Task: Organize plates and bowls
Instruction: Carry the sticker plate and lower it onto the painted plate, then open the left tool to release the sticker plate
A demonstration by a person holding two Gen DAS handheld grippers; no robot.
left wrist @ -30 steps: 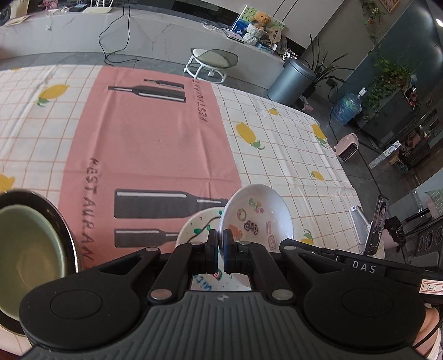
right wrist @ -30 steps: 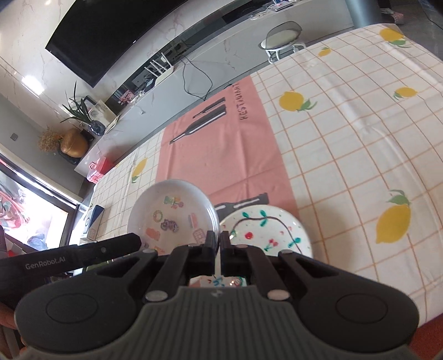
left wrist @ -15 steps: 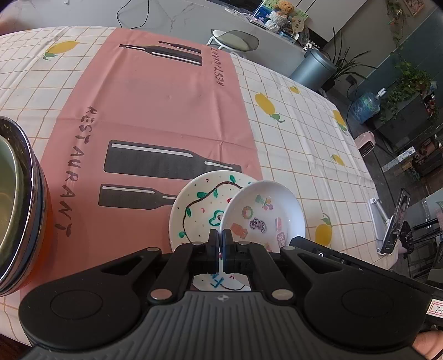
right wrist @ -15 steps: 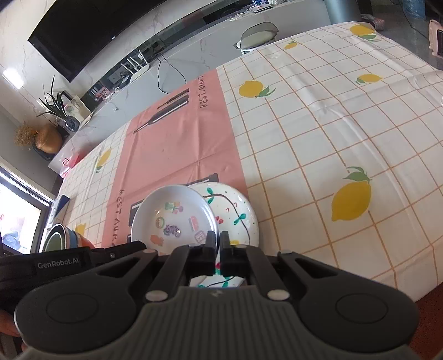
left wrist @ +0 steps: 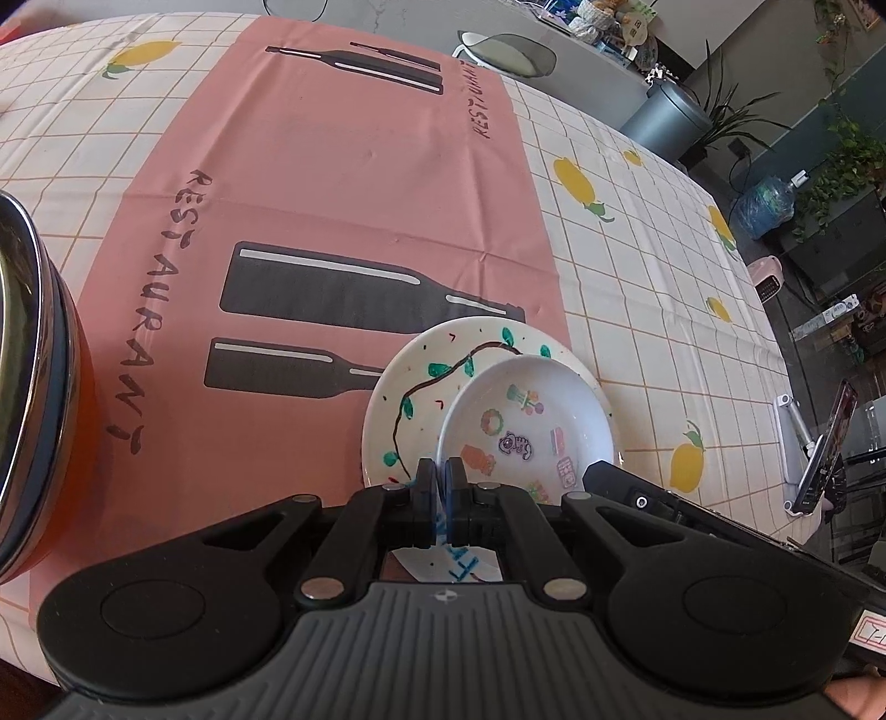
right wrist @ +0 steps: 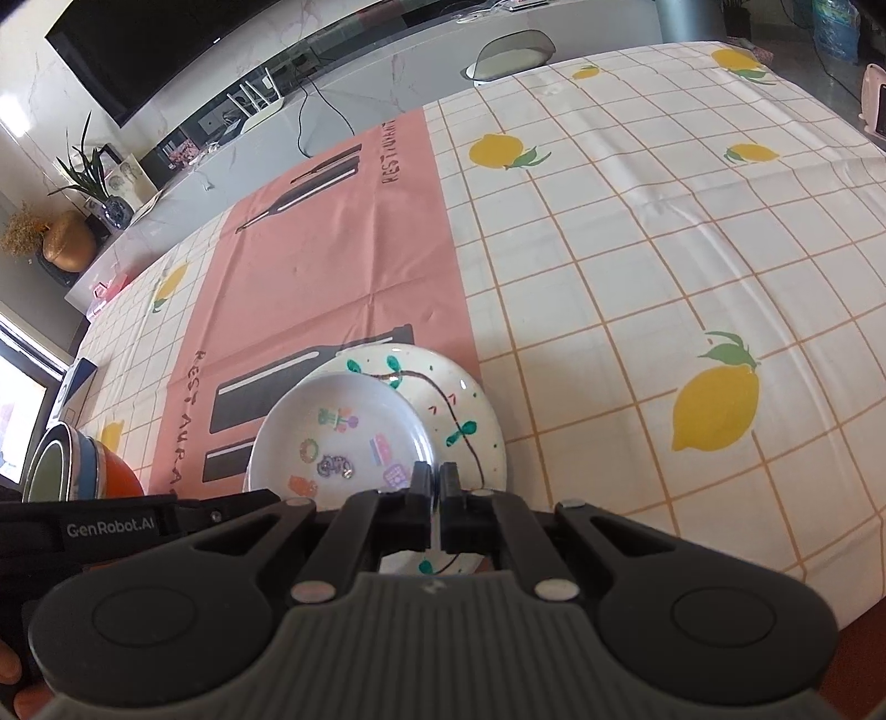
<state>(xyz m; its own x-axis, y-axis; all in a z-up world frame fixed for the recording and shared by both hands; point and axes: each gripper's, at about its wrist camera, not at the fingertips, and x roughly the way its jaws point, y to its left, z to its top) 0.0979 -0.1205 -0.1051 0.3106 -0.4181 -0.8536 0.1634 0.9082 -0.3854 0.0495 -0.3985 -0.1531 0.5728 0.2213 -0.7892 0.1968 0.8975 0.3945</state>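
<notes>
A small white sticker plate (left wrist: 526, 426) lies on a larger white vine-painted plate (left wrist: 410, 399) at the table's near edge. My left gripper (left wrist: 441, 471) is shut on the sticker plate's near rim. My right gripper (right wrist: 434, 476) is shut on the vine plate's (right wrist: 465, 410) near rim, with the sticker plate (right wrist: 338, 437) to its left. A stack of bowls (left wrist: 33, 387), green on top and orange below, stands at the far left; it also shows in the right wrist view (right wrist: 77, 471).
The table wears a lemon-print cloth (right wrist: 664, 277) with a pink bottle-print runner (left wrist: 332, 183). A stool (left wrist: 506, 50) and a grey bin (left wrist: 664, 116) stand beyond the far edge. A phone on a stand (left wrist: 825, 448) is off the right side.
Both plates have come down and toward the table's near edge; the sticker plate has tipped from tilted to nearly flat onto the vine plate. Both grippers stay shut.
</notes>
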